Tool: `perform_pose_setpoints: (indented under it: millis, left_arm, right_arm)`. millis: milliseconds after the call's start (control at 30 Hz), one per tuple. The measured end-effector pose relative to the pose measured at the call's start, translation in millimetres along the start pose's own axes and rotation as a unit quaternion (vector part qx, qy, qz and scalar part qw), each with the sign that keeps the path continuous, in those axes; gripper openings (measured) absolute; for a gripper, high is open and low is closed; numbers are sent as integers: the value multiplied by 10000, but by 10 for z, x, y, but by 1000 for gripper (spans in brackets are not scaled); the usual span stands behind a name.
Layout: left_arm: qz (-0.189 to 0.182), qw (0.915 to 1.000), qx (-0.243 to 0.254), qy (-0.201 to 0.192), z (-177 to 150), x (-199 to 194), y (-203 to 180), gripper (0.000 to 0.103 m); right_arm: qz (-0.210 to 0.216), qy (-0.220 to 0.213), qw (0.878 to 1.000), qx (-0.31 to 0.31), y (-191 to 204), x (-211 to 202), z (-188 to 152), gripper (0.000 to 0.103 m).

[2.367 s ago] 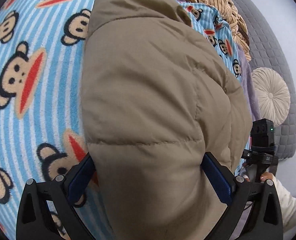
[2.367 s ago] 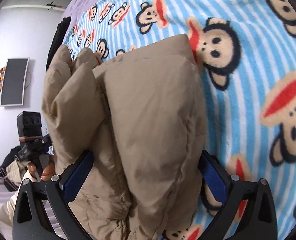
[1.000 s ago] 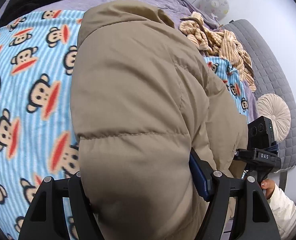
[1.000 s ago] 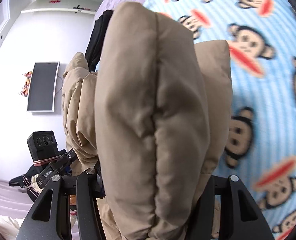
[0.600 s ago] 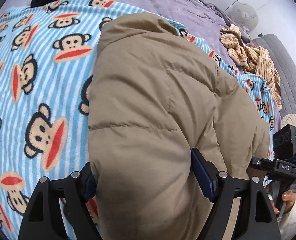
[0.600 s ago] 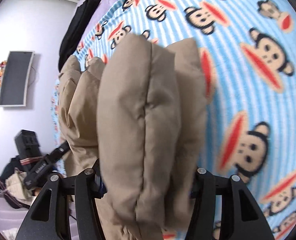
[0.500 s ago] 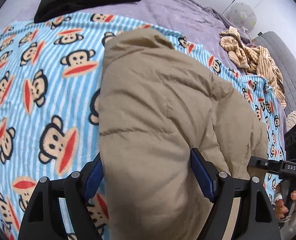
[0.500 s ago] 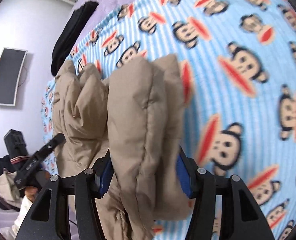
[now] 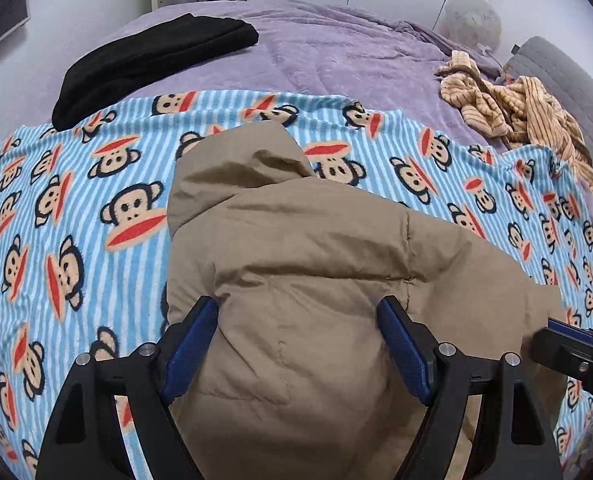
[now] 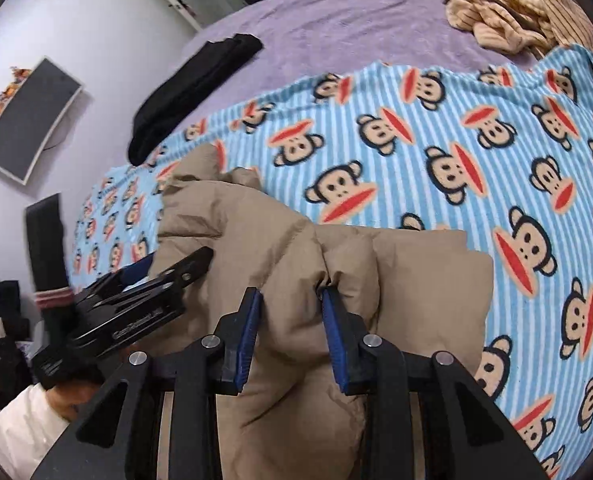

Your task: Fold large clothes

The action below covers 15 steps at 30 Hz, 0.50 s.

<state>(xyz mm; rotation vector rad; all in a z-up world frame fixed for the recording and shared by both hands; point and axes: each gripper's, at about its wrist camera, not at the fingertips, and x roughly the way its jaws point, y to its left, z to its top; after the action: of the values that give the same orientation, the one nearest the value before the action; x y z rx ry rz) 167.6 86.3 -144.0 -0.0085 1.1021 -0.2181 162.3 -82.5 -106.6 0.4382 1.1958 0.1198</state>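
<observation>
Tan quilted puffer jacket (image 9: 304, 280) bunched thick on the blue striped monkey-print fleece blanket (image 9: 76, 220) on the bed; risk: springy fill slips or pops the fold open on release.
Right claw (image 10: 290, 320) pinches a jacket ridge; left claw (image 9: 298, 344) spread wide w/ jacket bulk between its jaws, grip unclear.

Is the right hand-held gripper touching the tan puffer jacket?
Touching. The right wrist view shows the right hand-held gripper with both blue pads pinching a fold of the tan puffer jacket.

Soft even indoor light; strong fisheye bending, dark corners; slight motion blur.
</observation>
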Motion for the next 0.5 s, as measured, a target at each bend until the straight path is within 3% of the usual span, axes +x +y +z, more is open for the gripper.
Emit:
perform_pose_setpoints:
  millis: [167, 367, 500]
  left_arm:
    - [57, 9999, -31, 81, -50, 140, -73, 87]
    - [328, 9994, 114, 58, -100, 292, -178, 90]
    - [309, 9994, 168, 37, -123, 274, -156, 91]
  right_arm:
    - [-82, 403, 9953, 877, -510, 373, -56, 27]
    - [-403, 502, 9965, 532, -480, 535, -69, 26]
    - [-285, 545, 9952, 764, -444, 326, -83, 30]
